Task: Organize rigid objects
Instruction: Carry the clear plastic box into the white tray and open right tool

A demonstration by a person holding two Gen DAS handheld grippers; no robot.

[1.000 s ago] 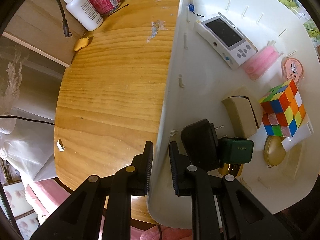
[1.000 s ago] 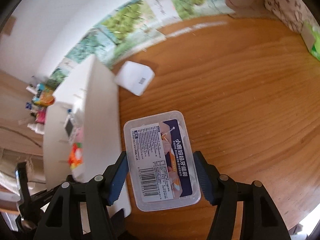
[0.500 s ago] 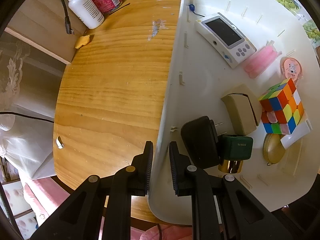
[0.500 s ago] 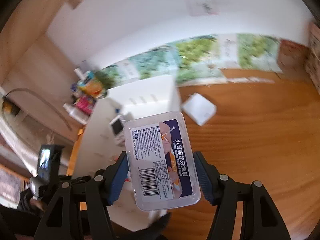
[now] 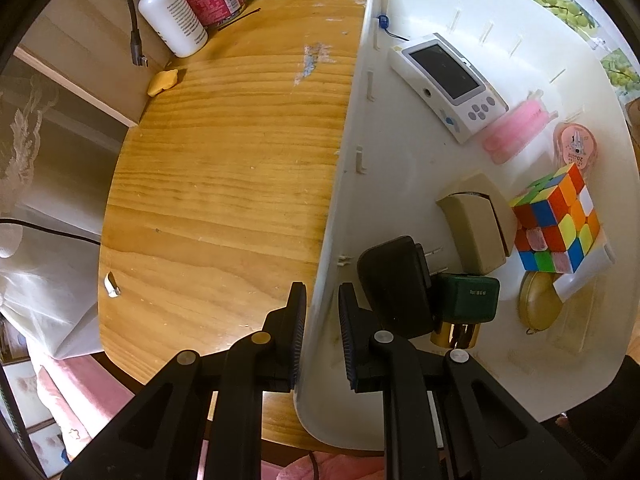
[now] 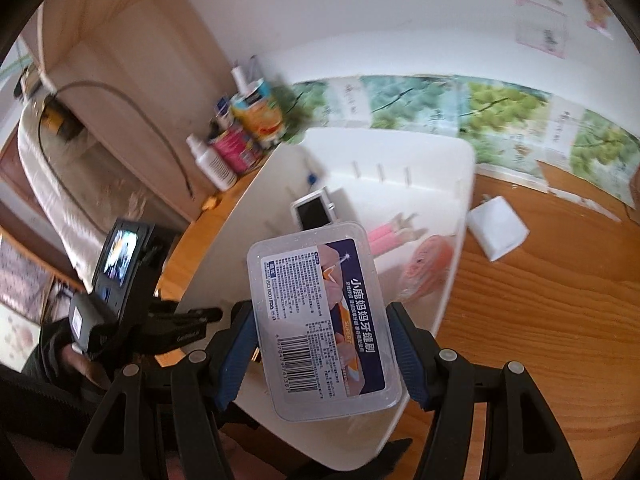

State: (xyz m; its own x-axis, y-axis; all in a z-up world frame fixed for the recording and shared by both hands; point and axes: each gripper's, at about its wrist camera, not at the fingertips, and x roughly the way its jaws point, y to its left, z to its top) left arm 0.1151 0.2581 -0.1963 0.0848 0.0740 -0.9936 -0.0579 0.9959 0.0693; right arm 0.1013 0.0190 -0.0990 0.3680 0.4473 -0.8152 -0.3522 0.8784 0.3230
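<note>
My left gripper (image 5: 322,332) is pinched tight on the side wall of the white bin (image 5: 344,184), one finger outside it and one inside. My right gripper (image 6: 322,350) squeezes a clear plastic box (image 6: 320,320) by its long sides and holds it up in the air over the bin's near end. Inside the bin, a colored cube (image 5: 558,220) sits by the far wall, I think touching a tan case (image 5: 476,232), with a black plug (image 5: 394,284) near my left fingers.

Both hand-held grippers (image 5: 322,308) (image 6: 320,344) clamped — L pointing down
</note>
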